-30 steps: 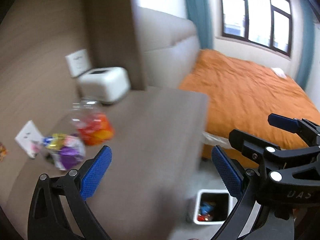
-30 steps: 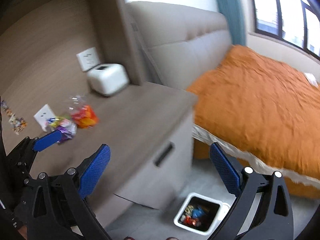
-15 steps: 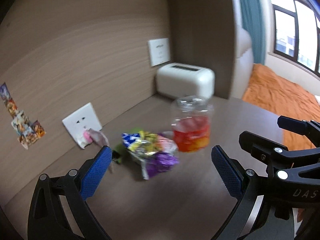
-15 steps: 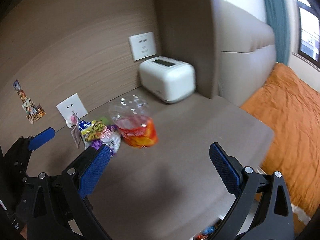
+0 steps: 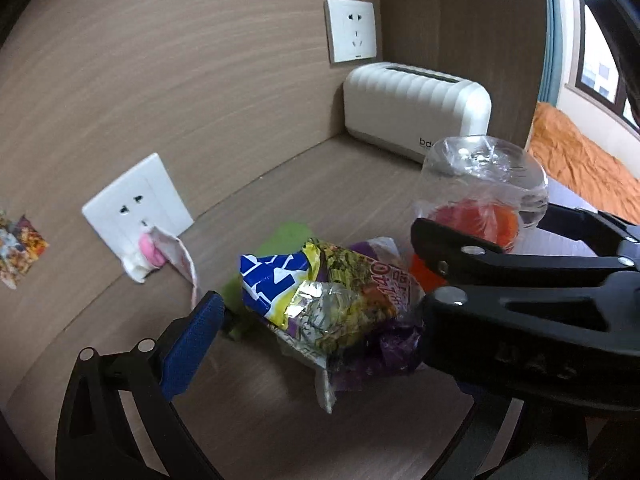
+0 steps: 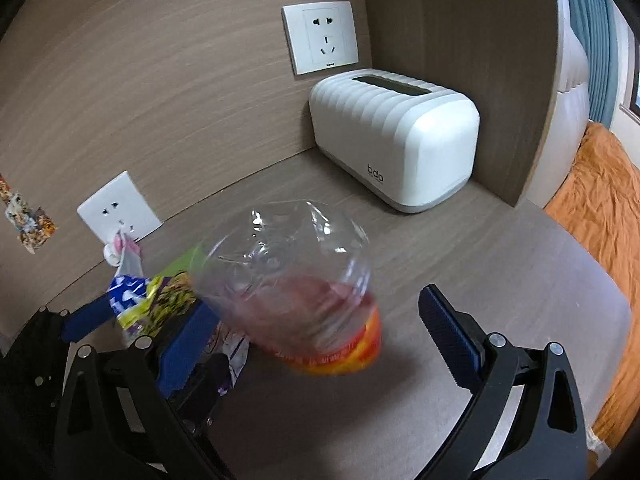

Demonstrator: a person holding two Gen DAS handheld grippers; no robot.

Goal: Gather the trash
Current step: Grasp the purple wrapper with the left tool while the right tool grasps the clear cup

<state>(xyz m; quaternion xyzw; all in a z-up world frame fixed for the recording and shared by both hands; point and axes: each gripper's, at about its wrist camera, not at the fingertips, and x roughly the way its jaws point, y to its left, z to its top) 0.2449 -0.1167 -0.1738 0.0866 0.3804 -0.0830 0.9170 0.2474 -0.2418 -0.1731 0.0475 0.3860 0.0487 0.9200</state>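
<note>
On the wood-grain bedside top, beside a white ribbed box, stood a crumpled clear bottle with an orange label, touching a heap of snack wrappers. Our right gripper straddled the bottle, jaws closing but pads not yet touching it; our left gripper stood released around the wrappers — its far finger hidden behind the right tool. We judged a low, centred squeeze best, since thin plastic would buckle and slip.
</note>
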